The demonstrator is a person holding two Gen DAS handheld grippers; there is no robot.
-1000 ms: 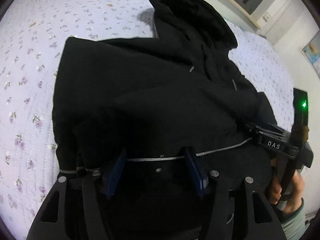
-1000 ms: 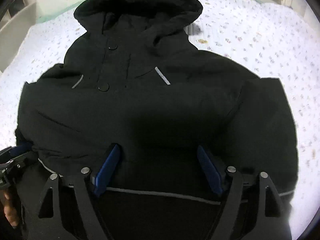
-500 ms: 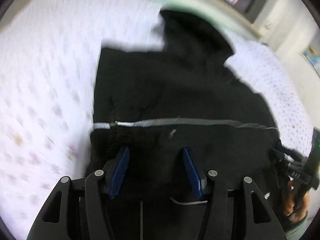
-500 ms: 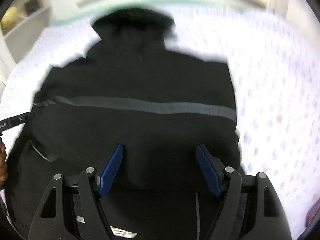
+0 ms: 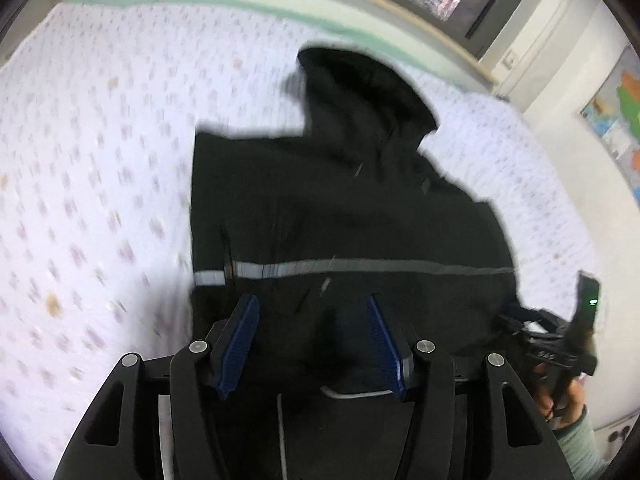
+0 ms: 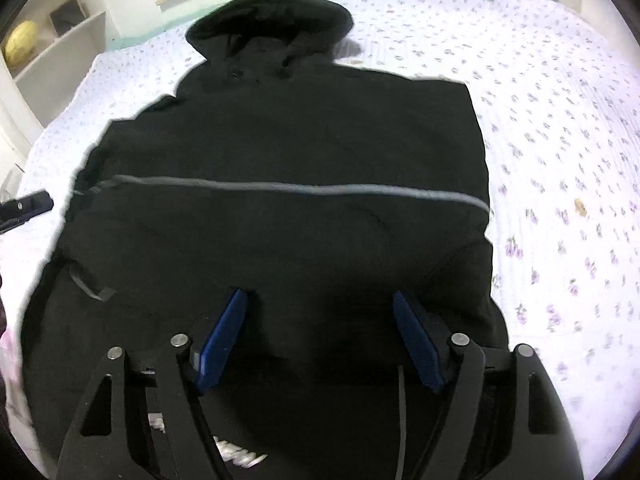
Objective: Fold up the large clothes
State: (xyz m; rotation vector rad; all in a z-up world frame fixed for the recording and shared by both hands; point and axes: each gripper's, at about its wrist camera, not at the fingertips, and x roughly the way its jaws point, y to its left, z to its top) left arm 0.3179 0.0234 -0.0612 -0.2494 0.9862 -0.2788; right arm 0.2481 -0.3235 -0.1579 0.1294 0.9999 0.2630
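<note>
On the floral bedspread [image 6: 560, 120], a black hooded jacket [image 6: 280, 140] lies spread, its lower part doubled up toward the chest so the grey reflective hem band [image 6: 304, 189] runs across the middle.

Left gripper [image 5: 312, 340] and right gripper [image 6: 320, 336] both hover over the near fold edge with their blue pads wide apart and nothing clamped between them; the bottom-up fold looks laid down and let go. By my reading, the next move calls for a fresh grip, probably on the hood [image 6: 272, 16] or the far shoulders, to bring them down over the body, or on the doubled edge for one more fold. Motion blur smears the left wrist view; the sleeves cannot be told apart in the black cloth, and the jacket's nearest edge is hidden beneath the gripper frames.
</note>
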